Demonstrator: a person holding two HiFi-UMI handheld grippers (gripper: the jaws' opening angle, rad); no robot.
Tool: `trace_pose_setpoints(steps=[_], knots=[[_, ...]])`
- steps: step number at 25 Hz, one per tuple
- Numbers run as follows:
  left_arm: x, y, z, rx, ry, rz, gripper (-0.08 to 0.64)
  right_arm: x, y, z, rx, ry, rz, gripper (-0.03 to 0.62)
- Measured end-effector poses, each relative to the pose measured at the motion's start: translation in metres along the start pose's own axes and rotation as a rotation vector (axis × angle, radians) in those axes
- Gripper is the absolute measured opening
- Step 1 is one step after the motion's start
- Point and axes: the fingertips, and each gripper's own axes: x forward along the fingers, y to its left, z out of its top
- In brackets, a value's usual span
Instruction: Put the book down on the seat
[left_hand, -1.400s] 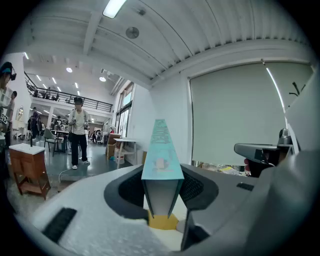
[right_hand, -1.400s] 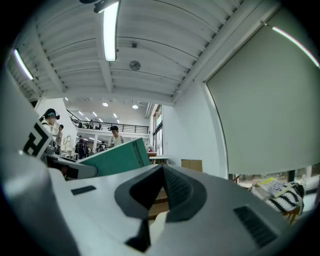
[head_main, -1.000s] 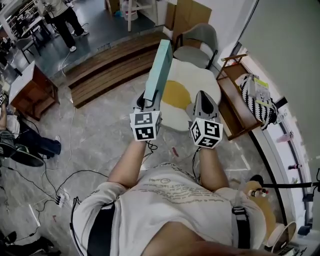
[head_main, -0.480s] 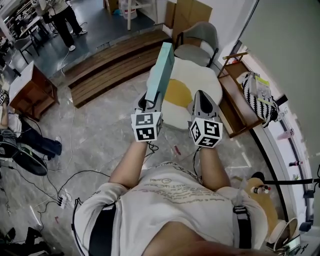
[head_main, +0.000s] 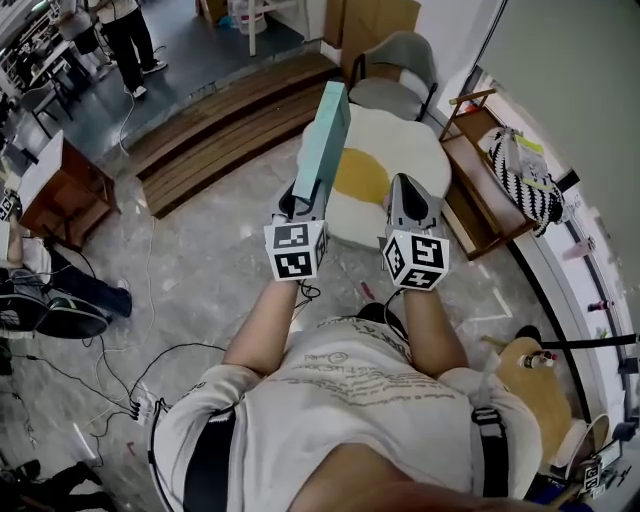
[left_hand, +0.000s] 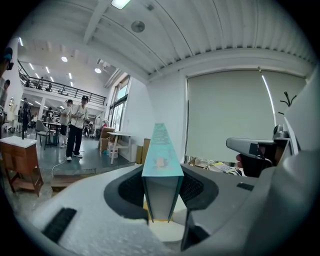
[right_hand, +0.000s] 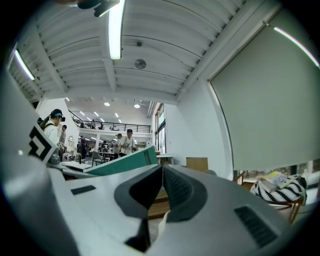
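Book held on edge, closing on the seat, not yet down.
The seat (head_main: 400, 140), white with a yellow centre, sits nearer under both hands than 1 second ago, with a chair (head_main: 395, 70) just beyond it. The book (head_main: 322, 140) stands upright over the seat's left edge, in the air. The left gripper (head_main: 300, 198) is clamped on its lower end. The right gripper (head_main: 404, 183), just beside, has its jaws pressed together on nothing. Lowering and laying flat likely remain.
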Motion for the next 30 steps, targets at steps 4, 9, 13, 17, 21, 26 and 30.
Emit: trace_pose_setpoints(steps=[4,9,13,17,21,26,30], knots=[[0.000,0.017,-0.004,-0.011,0.010,-0.005,0.175,0.009,0.014,-0.001,-0.001,0.005,-0.001,0.029],[0.012,0.024,-0.003,-0.010,0.019,-0.018,0.175,0.024,0.016,0.001,-0.003,-0.003,-0.003,0.029],[0.033,0.028,0.002,-0.002,0.016,-0.012,0.175,0.042,0.005,0.003,-0.002,-0.016,-0.008,0.029],[0.059,0.023,0.003,0.010,0.020,-0.014,0.175,0.063,-0.016,0.001,0.025,-0.031,-0.019,0.029],[0.085,0.023,-0.002,0.011,0.026,-0.012,0.175,0.088,-0.030,-0.008,0.032,-0.029,-0.008,0.029],[0.119,0.021,0.001,0.029,0.031,-0.019,0.175,0.118,-0.050,-0.013,0.042,-0.038,-0.009,0.029],[0.147,0.020,0.001,0.033,0.034,-0.025,0.175,0.140,-0.067,-0.022,0.049,-0.031,-0.017,0.029]])
